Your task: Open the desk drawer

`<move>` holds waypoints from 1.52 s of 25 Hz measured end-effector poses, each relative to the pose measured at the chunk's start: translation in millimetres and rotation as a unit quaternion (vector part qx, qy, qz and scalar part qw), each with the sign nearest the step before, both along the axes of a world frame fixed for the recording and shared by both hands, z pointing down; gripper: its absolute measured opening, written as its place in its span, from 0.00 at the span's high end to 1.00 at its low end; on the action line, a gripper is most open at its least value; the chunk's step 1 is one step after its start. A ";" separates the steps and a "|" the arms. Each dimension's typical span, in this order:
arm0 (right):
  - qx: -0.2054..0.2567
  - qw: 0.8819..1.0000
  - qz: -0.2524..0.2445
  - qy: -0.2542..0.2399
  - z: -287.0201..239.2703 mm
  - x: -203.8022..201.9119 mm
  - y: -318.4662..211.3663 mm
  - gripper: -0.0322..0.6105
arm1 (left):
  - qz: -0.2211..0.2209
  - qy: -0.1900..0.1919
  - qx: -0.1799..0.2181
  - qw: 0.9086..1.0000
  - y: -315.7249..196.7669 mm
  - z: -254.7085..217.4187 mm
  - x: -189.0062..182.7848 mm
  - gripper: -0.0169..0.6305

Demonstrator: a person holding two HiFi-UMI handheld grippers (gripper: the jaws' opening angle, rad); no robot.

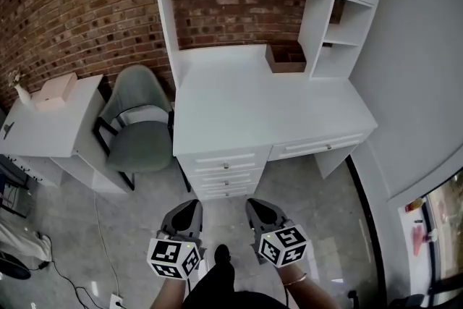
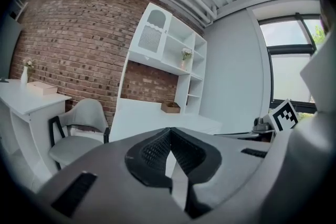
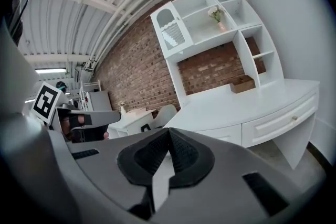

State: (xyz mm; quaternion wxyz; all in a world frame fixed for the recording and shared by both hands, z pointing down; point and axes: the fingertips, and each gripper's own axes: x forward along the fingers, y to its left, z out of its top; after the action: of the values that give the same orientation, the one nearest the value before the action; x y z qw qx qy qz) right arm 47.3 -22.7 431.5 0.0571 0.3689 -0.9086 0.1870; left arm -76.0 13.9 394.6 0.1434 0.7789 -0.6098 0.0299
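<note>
A white desk (image 1: 260, 101) with a shelf hutch stands against the brick wall. Under its top, a stack of shut drawers (image 1: 226, 171) is at the left and one wide shut drawer (image 1: 318, 146) at the right. The wide drawer (image 3: 283, 120) with a small knob shows in the right gripper view. My left gripper (image 1: 189, 205) and right gripper (image 1: 255, 203) hover side by side over the floor, short of the desk and apart from it. The left gripper (image 2: 169, 131) has its pads meeting at the tips, with nothing held. The right gripper (image 3: 169, 131) is shut and empty too.
A grey-green chair (image 1: 141, 134) stands left of the desk, beside a small white table (image 1: 51, 123) with a box and a vase. A brown box (image 1: 286, 58) sits on the desk's back. A white wall (image 1: 419, 69) runs along the right.
</note>
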 end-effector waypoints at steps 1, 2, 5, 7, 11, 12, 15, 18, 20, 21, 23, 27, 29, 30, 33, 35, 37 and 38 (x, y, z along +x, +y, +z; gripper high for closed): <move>-0.007 1.000 0.003 0.001 4.8 -6.8 -12.6 0.94 | 0.002 0.001 -0.002 1.000 -11.1 1.6 -6.5 0.96; -0.013 1.000 0.006 0.003 9.6 -13.2 -25.3 0.94 | 0.003 0.002 -0.003 1.000 -22.4 2.9 -12.7 0.96; -0.030 0.999 0.012 0.016 25.1 -30.5 -60.9 0.94 | 0.004 0.005 -0.005 1.000 -55.4 6.1 -29.6 0.96; -0.042 0.999 0.014 0.024 35.8 -42.1 -80.2 0.94 | 0.008 0.007 -0.006 1.000 -74.3 8.9 -39.3 0.96; -0.055 0.997 0.006 0.056 59.4 -63.7 -107.9 0.94 | 0.018 0.013 -0.015 1.000 -105.2 18.3 -51.5 0.96; -0.060 0.996 0.004 0.065 66.5 -68.0 -112.8 0.94 | 0.019 0.015 -0.018 1.000 -111.2 21.3 -53.1 0.96; -0.079 0.993 0.003 0.091 88.6 -76.6 -127.9 0.90 | 0.022 0.021 -0.026 0.999 -127.4 29.3 -54.1 0.96; -0.097 0.989 0.005 0.110 110.4 -81.8 -141.4 0.83 | 0.025 0.024 -0.031 0.999 -140.9 38.3 -54.0 0.96; -0.108 0.986 0.008 0.125 126.4 -83.8 -150.9 0.82 | 0.021 0.027 -0.035 0.999 -148.9 45.6 -56.5 0.96; -0.115 0.984 0.011 0.134 135.5 -83.8 -155.8 0.82 | 0.019 0.029 -0.037 0.999 -152.6 49.6 -57.7 0.96; -0.130 0.980 0.018 0.151 154.1 -83.3 -165.2 0.81 | 0.016 0.030 -0.045 0.998 -158.9 57.2 -59.8 0.96; -0.149 0.973 0.016 0.174 183.8 -86.2 -185.7 0.80 | 0.000 0.029 -0.062 0.998 -175.9 71.6 -64.9 0.96; -0.160 0.970 0.011 0.184 198.4 -87.6 -193.1 0.80 | -0.006 0.033 -0.071 0.997 -184.6 79.6 -66.5 0.96; -0.166 0.968 0.008 0.190 205.8 -89.4 -196.2 0.79 | -0.008 0.032 -0.074 0.997 -188.8 83.0 -67.9 0.96; -0.191 0.959 -0.004 0.207 228.4 -95.7 -204.1 0.78 | -0.014 0.028 -0.081 0.996 -200.8 90.0 -72.3 0.96; -0.205 0.954 -0.007 0.218 241.8 -97.3 -208.2 0.77 | -0.017 0.031 -0.085 0.996 -208.0 93.1 -73.3 0.96; -0.214 0.950 -0.011 0.227 252.2 -98.9 -212.5 0.78 | -0.020 0.035 -0.088 0.995 -214.8 95.5 -74.0 0.96; -0.218 0.948 -0.013 0.231 256.9 -99.9 -214.8 0.78 | -0.022 0.035 -0.090 0.995 -218.1 96.9 -74.4 0.96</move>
State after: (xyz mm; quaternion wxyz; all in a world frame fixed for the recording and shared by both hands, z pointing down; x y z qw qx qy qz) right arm -52.7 -237.5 688.4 0.3471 0.3683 -0.8125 0.2893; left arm -150.4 -204.2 491.6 0.2350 0.7496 -0.6165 0.0541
